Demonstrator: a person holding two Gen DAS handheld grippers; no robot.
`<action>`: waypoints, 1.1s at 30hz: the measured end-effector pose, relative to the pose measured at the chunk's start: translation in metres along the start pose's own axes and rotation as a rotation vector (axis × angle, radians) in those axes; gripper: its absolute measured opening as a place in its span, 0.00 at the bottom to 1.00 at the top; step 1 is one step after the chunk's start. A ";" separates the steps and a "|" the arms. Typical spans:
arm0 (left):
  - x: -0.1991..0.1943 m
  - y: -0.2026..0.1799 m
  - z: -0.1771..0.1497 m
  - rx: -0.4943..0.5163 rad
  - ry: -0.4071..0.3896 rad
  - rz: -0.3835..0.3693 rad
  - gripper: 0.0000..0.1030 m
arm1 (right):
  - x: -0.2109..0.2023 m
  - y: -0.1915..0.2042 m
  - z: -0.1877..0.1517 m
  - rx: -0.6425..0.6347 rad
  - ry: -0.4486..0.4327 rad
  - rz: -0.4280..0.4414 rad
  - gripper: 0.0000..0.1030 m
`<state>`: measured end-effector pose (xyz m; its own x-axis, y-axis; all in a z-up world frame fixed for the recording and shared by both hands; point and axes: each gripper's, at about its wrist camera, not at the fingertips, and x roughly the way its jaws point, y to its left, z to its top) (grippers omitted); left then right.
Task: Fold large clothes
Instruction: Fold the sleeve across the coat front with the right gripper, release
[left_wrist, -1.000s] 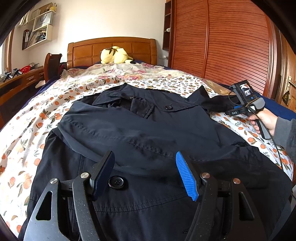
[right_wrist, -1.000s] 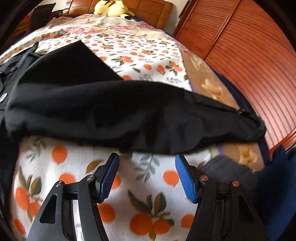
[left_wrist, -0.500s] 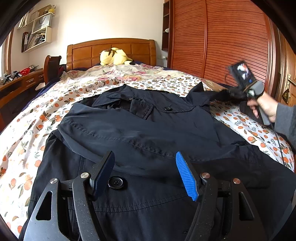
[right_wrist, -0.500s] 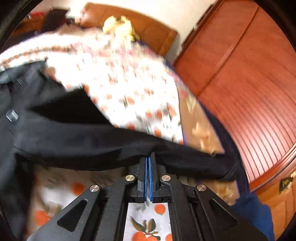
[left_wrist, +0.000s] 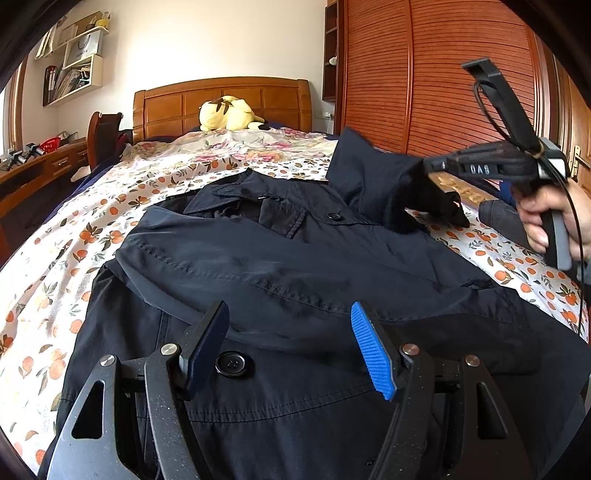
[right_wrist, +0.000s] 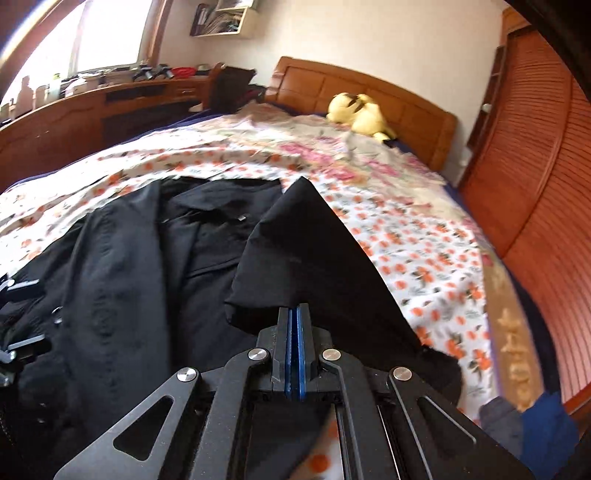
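A large dark navy coat lies spread on the bed, collar toward the headboard; it also shows in the right wrist view. My left gripper is open and empty, low over the coat's front near a black button. My right gripper is shut on the coat's right sleeve and holds it lifted off the bed, over the coat's right shoulder. In the left wrist view the right gripper is at the right, with the sleeve hanging from it.
The bed has an orange-print sheet and a wooden headboard with a yellow plush toy. A wooden wardrobe stands along the right. A desk and chair stand at the left.
My right gripper closed on the sleeve, lifted it off the sheet and swung it left toward the coat's body. My left gripper stayed open in place.
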<state>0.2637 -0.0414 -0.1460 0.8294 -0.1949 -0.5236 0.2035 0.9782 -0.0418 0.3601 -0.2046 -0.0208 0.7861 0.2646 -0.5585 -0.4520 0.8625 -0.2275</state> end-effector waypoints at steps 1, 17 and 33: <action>0.000 0.000 0.000 -0.001 0.001 -0.001 0.68 | 0.000 0.000 -0.002 -0.001 0.010 0.012 0.01; 0.001 0.001 0.001 -0.004 0.005 -0.005 0.68 | -0.046 -0.041 0.011 0.048 -0.037 -0.064 0.62; 0.002 0.000 0.001 -0.004 0.006 -0.006 0.68 | 0.068 -0.132 -0.017 0.261 0.227 -0.237 0.64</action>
<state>0.2659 -0.0417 -0.1464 0.8250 -0.2000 -0.5286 0.2062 0.9773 -0.0481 0.4662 -0.3076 -0.0423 0.7294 -0.0311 -0.6833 -0.1247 0.9762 -0.1776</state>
